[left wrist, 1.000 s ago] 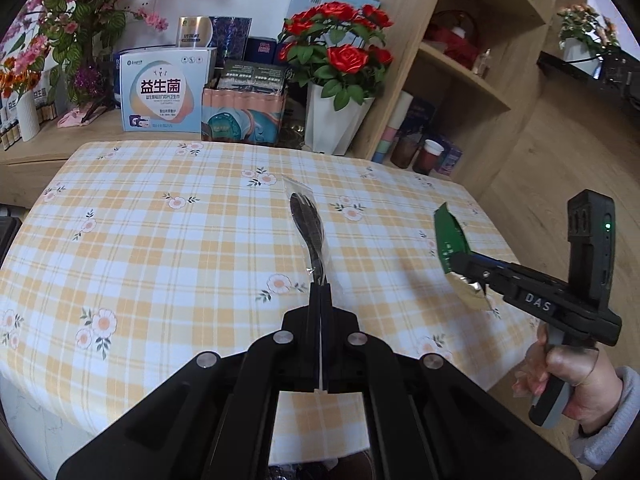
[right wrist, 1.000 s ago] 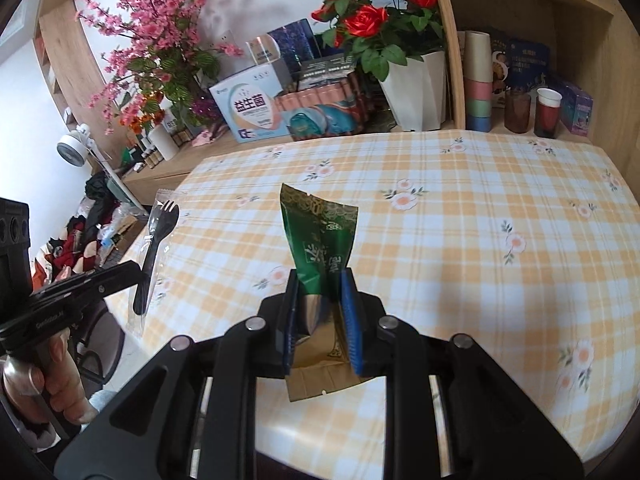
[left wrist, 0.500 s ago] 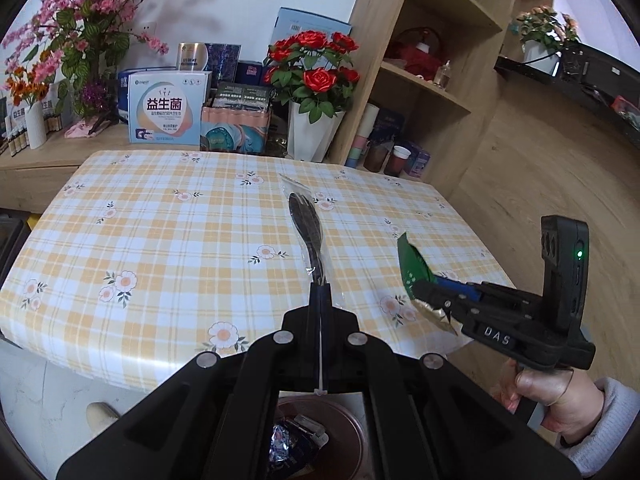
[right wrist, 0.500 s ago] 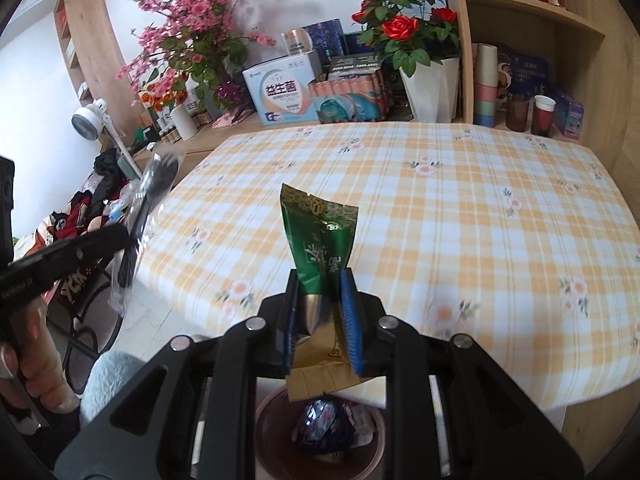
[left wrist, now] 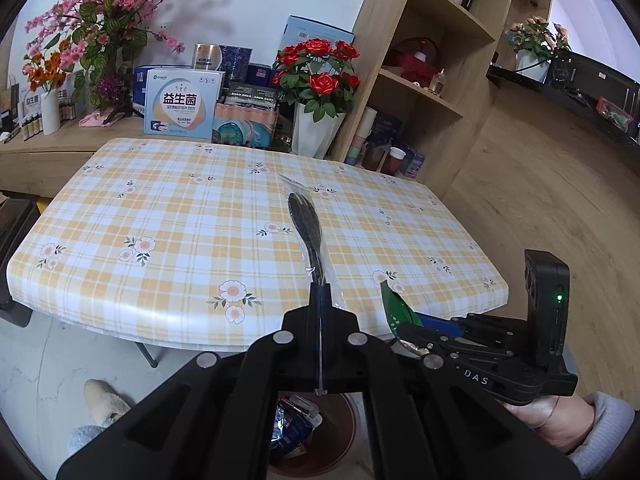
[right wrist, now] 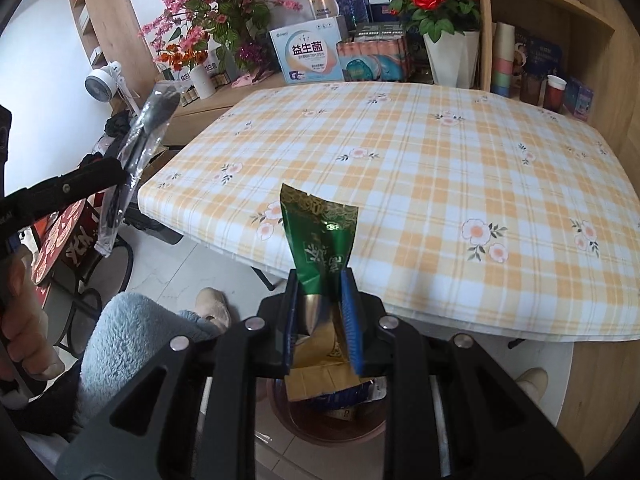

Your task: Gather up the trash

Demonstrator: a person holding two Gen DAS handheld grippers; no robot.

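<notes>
Two pieces of trash are in hand, one per gripper, and I am carrying both clear of the table's near edge toward the bin on the floor. Judged step: transport, with the drop not yet done.

Item one: a black plastic fork in a clear sleeve. I am holding it in the left gripper, jaws together and pinching the sleeve at the handle end, so the fork is standing up through the centre of the left wrist view. In the right wrist view the same fork is showing at upper left.

Item two: a green foil packet, gold at its lower end. I am holding it in the right gripper, blue pads clamped on its narrow waist, nearly closed. It is rising in the lower centre of the right wrist view and poking out at lower right of the left wrist view.

Bin: a brown round one already holding wrappers, sitting at the bottom centre of both views, directly under the jaws.

Next move, as I am judging it: lowering each load over the bin's mouth and parting the jaws. The light sleeve may cling to a pad.
</notes>
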